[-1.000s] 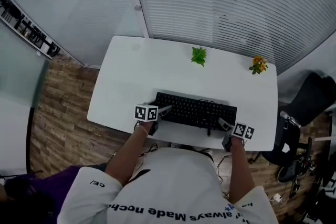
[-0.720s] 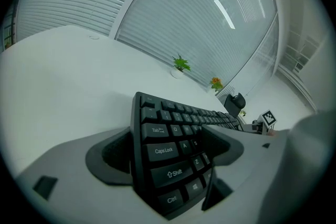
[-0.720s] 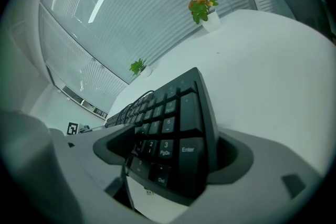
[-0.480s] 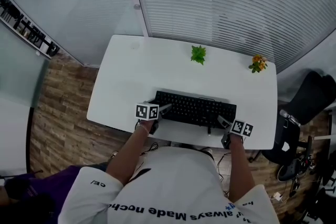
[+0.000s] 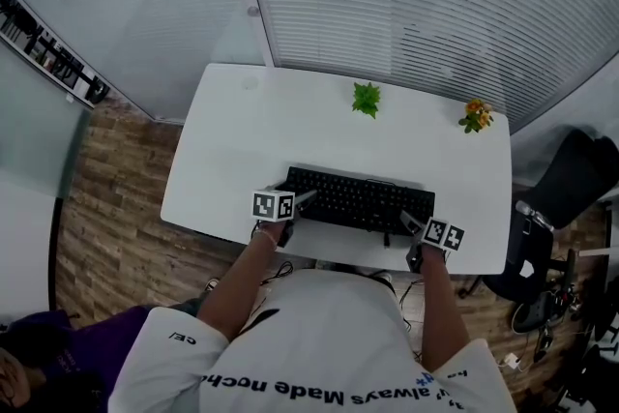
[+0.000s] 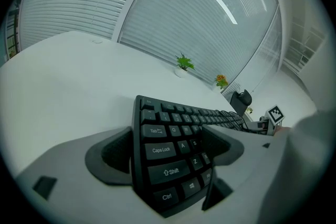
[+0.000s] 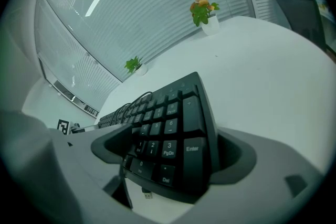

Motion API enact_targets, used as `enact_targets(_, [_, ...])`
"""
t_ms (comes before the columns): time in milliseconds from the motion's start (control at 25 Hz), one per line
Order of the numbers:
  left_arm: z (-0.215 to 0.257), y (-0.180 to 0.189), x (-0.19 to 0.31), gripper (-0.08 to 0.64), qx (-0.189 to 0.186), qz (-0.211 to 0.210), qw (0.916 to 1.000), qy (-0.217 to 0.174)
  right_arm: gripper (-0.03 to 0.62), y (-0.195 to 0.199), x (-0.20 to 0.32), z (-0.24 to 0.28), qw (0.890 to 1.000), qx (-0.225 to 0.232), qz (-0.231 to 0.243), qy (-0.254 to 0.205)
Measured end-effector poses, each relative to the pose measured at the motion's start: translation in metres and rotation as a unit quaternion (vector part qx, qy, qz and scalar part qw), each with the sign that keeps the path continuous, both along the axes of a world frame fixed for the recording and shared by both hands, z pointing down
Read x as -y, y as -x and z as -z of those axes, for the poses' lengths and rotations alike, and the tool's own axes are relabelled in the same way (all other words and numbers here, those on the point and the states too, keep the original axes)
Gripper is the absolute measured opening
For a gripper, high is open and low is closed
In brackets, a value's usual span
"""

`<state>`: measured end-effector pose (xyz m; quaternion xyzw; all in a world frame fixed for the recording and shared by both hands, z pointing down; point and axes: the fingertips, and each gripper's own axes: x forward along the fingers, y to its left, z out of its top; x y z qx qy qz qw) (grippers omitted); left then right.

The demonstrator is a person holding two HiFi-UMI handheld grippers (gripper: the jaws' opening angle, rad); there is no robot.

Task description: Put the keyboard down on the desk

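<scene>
1. A black keyboard (image 5: 360,201) lies flat on a white desk (image 5: 280,126), along the desk's near edge and a little toward its right side. The step in hand looks like the release, with the set-down itself seemingly done.
2. The left gripper (image 6: 168,147) is clamped on the keyboard's left end, one pad under it and one on the letter keys.
3. The right gripper (image 7: 176,152) is spreading its jaws wide. The number-pad end sits between them, and the pads no longer appear to press on it.
4. The next move probably calls for the left jaws to part, then for both grippers to draw back off the desk's near edge without dragging the keyboard.
5. The keyboard sits close to that near edge, so a snagged pad could tip it off.
6. The desk's far half is bare. A green plant (image 5: 366,101) and a flowering plant (image 5: 475,118) stand at its far edge, well apart from the grippers.
</scene>
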<state>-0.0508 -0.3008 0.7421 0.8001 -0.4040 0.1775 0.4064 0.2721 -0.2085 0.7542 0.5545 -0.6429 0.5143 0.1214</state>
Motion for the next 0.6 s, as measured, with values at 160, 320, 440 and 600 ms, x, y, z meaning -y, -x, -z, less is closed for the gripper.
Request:
enact_targets(160, [-0.0016,0.0011,-0.0003,0.408,0.005,0.001,1.0,0.003,0.476,0.0002,-0.0012,-0.0012,1.0,-0.01,-0.005,0.001])
enact_targets(320, [-0.0015,0.0026,-0.0005,0.408,0.01,0.003,0.9999,0.005,0.48,0.0003,-0.002,-0.0015,1.0,-0.018,-0.009,0.004])
enact_targets(440, [-0.0026,0.0031,-0.0003,0.408,0.023,0.001,0.9997,-0.002,0.483,-0.0001,-0.0035,-0.0037,1.0,-0.025,-0.011,0.006])
enact_targets(600, [-0.0024,0.0031,-0.0001,0.408,0.03,0.002,0.9996,-0.004,0.487,-0.0016,-0.0034,-0.0034,0.999,-0.039,-0.014,0.007])
